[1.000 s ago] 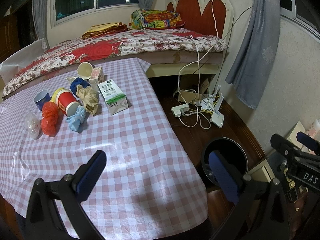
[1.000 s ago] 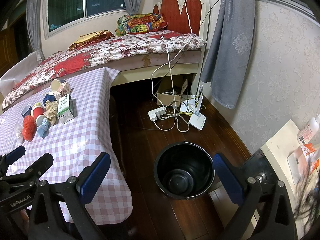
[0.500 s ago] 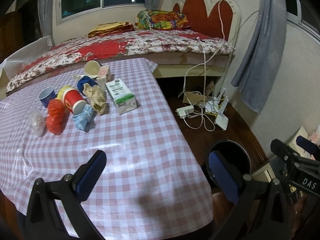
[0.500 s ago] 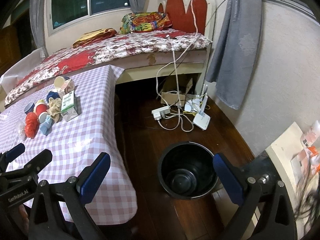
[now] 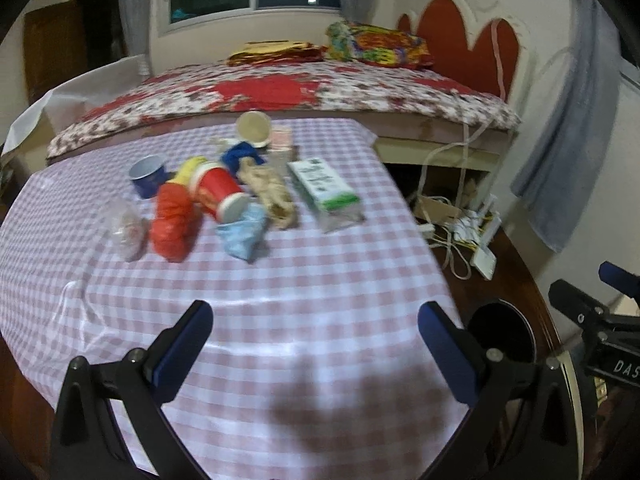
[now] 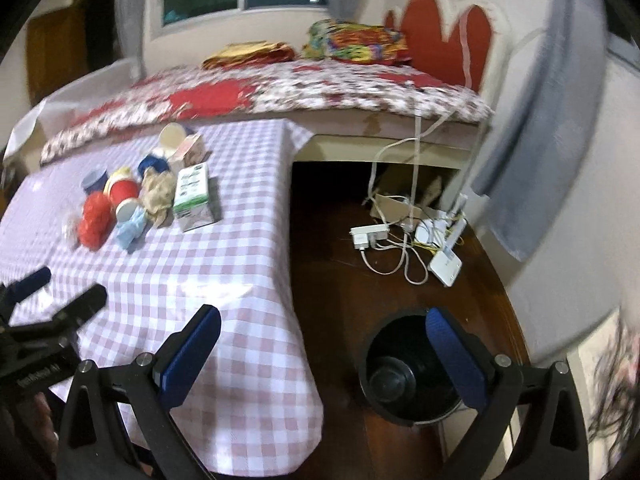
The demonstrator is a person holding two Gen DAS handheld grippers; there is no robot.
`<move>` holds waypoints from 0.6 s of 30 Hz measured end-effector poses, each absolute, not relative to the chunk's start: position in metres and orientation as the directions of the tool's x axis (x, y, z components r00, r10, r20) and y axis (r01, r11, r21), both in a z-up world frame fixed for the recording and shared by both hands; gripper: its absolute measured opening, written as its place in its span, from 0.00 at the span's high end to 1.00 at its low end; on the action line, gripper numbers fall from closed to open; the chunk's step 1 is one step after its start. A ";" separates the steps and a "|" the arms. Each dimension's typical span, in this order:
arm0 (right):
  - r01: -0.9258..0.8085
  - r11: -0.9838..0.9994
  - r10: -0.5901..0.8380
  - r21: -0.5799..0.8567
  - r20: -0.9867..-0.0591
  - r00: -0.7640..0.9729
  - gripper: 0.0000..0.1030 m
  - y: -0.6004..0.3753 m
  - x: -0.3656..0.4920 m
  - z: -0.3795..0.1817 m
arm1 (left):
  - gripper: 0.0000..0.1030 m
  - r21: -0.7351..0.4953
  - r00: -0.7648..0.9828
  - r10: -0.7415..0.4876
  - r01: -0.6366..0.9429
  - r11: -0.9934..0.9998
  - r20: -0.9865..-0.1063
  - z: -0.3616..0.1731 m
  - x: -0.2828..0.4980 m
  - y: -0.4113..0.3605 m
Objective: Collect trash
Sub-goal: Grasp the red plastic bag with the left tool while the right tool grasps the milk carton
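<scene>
A heap of trash lies on the pink checked table [image 5: 320, 304]: a red paper cup [image 5: 216, 196], a red plastic bag [image 5: 172, 220], a light blue wad [image 5: 242, 236], crumpled brown paper [image 5: 272, 196], a green and white carton [image 5: 324, 186], a blue cup [image 5: 148, 176] and a clear bag [image 5: 126, 228]. My left gripper [image 5: 316, 340] is open and empty above the near table, well short of the heap. My right gripper [image 6: 324, 350] is open and empty over the table's right edge. A black bin [image 6: 404, 376] stands on the floor below it.
A bed with a flowered cover [image 5: 280, 92] stands behind the table. A power strip, cables and a white router [image 6: 444, 266] lie on the dark wood floor by the wall. A grey curtain [image 6: 536, 140] hangs at the right. The heap also shows in the right wrist view [image 6: 132, 204].
Both grippers have moved forward and to the left towards the table. The trash heap now looks nearer and more central. Nothing has been picked up.
</scene>
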State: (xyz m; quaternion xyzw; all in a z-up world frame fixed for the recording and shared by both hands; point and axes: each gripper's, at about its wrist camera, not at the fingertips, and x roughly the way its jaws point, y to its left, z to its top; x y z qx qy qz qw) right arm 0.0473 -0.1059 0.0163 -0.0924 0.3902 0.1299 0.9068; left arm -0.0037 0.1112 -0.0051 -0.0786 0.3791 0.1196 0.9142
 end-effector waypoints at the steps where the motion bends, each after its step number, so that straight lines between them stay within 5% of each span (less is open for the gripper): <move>1: -0.324 0.945 0.185 -0.048 -0.738 0.649 0.00 -0.100 0.053 0.015 | 0.00 -0.051 0.682 0.170 -0.291 0.955 -0.711 -0.005 -0.004 0.120; 6: -0.385 0.921 0.297 0.059 -0.746 0.596 0.00 -0.070 0.075 0.011 | 0.00 -0.006 0.658 0.248 -0.358 0.934 -0.711 -0.011 -0.002 0.163; 18: -0.486 0.871 0.266 -0.067 -0.768 0.583 0.00 0.025 0.128 -0.002 | 0.00 -0.093 0.625 0.243 -0.454 0.886 -0.742 -0.040 0.020 0.249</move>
